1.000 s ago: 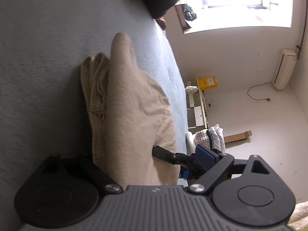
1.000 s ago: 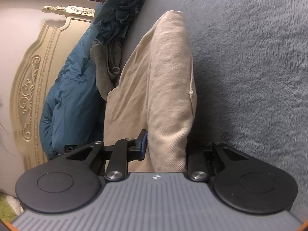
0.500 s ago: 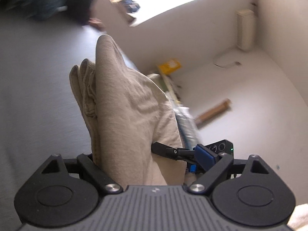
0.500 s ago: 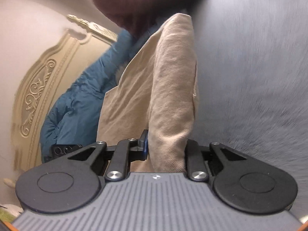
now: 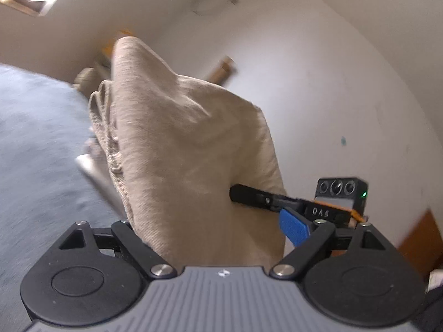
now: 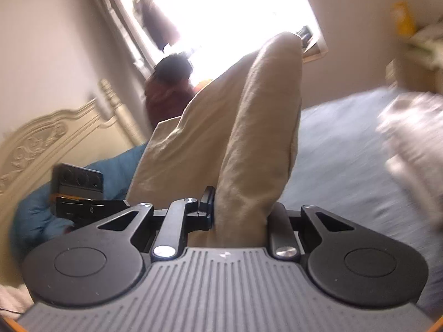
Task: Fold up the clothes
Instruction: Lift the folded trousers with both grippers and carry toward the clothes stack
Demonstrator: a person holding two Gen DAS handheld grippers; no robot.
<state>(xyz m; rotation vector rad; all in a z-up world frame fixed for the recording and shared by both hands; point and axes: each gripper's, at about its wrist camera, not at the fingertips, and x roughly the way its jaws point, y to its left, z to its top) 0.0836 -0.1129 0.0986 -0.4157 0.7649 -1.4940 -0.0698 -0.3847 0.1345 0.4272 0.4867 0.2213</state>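
Observation:
A folded beige garment stands up between the fingers of my left gripper, which is shut on its near end. The layered edges of the garment show on the left side. In the right wrist view the same beige garment rises from my right gripper, also shut on it. The two grippers hold the bundle side by side. The right gripper's black finger presses the cloth from the right. The left gripper's body shows at left. The garment hangs clear above the grey-blue bed.
A cream carved headboard, a blue jacket and a dark red garment lie beyond the bundle. A bright window is behind. A blurred pale pile sits on the bed at right. White floor lies past the bed.
Both grippers have lifted the garment off the bed and swung it round; the views have turned from the bed surface toward the room and window. The grip on the cloth is unchanged.

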